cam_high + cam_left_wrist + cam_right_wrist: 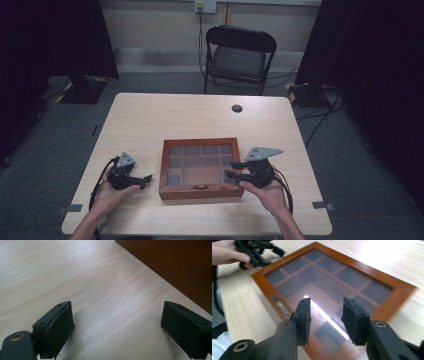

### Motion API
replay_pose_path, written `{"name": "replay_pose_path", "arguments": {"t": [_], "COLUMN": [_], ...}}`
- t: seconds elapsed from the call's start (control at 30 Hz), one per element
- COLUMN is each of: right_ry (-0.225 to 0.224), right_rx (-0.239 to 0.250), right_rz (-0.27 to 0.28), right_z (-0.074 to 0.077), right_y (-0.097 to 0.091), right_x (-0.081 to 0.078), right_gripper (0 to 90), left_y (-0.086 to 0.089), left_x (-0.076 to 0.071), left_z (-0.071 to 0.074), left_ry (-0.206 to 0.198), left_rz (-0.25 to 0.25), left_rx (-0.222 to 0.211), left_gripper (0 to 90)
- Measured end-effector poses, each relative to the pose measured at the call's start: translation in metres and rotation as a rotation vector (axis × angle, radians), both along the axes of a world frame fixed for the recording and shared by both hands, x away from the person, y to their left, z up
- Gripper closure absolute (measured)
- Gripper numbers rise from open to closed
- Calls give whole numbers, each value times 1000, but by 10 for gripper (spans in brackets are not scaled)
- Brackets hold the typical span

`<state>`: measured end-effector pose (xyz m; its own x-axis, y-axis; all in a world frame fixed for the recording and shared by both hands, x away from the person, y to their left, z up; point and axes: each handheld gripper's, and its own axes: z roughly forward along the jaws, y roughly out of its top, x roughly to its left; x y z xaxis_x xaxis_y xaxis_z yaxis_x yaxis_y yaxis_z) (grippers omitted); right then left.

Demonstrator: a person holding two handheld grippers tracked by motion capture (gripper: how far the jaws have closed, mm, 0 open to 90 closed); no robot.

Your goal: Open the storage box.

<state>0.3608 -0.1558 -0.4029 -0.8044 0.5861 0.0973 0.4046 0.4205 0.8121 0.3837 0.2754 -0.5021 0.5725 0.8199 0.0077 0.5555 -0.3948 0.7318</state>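
From above, a wooden box (200, 169) with a glass lid sits on the table (150, 120) between my left claw (142, 181) and my right claw (231, 170). My left claw's camera shows its jaws spread wide over bare table, the box's side just beside them. My right claw's camera shows its jaws partly apart above the glass, holding nothing.

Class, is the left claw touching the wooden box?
Apart. In the left gripper view, bare table lies between the open left claw and the box; the high view shows the same gap.
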Motion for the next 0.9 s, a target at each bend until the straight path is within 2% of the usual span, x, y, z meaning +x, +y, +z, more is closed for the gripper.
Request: {"name": "replay_pose_path", "arguments": {"t": [0.13, 0.17, 0.43, 0.67, 0.9], "right_ry": [13, 13, 37, 47, 63], "right_rx": [-7, -7, -26, -46, -58], "right_rz": [69, 69, 169, 234, 261], "right_z": [-2, -2, -11, -16, -24], "right_y": [18, 18, 42, 58, 61], "right_x": [0, 0, -2, -4, -3], "right_gripper": [632, 632, 693, 721, 738], "left_y": [0, 0, 0, 0, 0], "left_x": [0, 0, 0, 0, 0], "left_z": [0, 0, 0, 0, 0], "left_ry": [1, 1, -2, -2, -2], "left_rz": [1, 1, 5, 5, 5], "left_rx": [1, 1, -1, -1, -1], "left_gripper": [102, 102, 102, 102, 102]}}
